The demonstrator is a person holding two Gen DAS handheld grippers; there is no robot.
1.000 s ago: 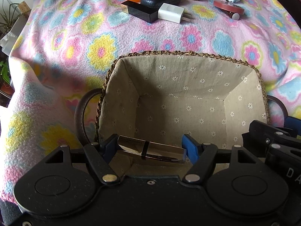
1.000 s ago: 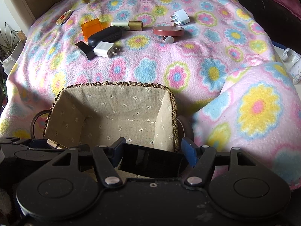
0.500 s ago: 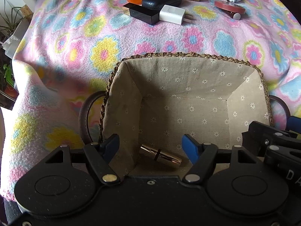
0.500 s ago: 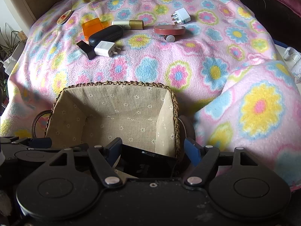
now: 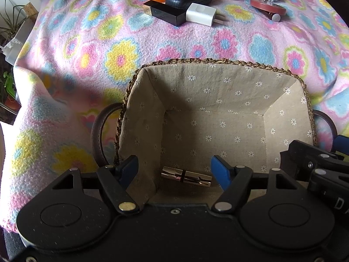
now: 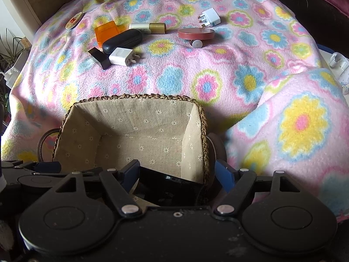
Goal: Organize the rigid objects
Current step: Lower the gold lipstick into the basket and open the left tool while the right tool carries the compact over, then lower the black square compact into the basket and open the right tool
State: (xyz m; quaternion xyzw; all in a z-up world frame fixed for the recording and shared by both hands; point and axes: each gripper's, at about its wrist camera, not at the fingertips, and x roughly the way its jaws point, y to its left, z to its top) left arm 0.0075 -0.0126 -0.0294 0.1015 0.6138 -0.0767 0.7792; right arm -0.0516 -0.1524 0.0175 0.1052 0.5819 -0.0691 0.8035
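A woven basket (image 5: pixel 218 61) with a flowered cloth lining stands on the blanket right below both grippers. A shiny metallic lipstick tube (image 5: pixel 186 176) lies on the basket floor at its near left side. My left gripper (image 5: pixel 174 168) hangs over the tube, open, its pads not touching it. My right gripper (image 6: pixel 177 174) is over the basket's (image 6: pixel 135 97) near right corner and its jaws are opening. A black box (image 6: pixel 170 185) lies tilted between and below them, free of the pads.
On the flowered blanket (image 6: pixel 218 69) beyond the basket lie an orange box (image 6: pixel 106 31), a black case (image 6: pixel 122 40), a white charger (image 6: pixel 121 56), a black block (image 6: pixel 99 57), a gold-capped tube (image 6: pixel 148 28), a red round tin (image 6: pixel 196 33) and a white plug (image 6: pixel 210 17).
The left gripper let go of the lipstick tube, which dropped to the basket floor. The right jaws spread and the black box sank and tilted between them.
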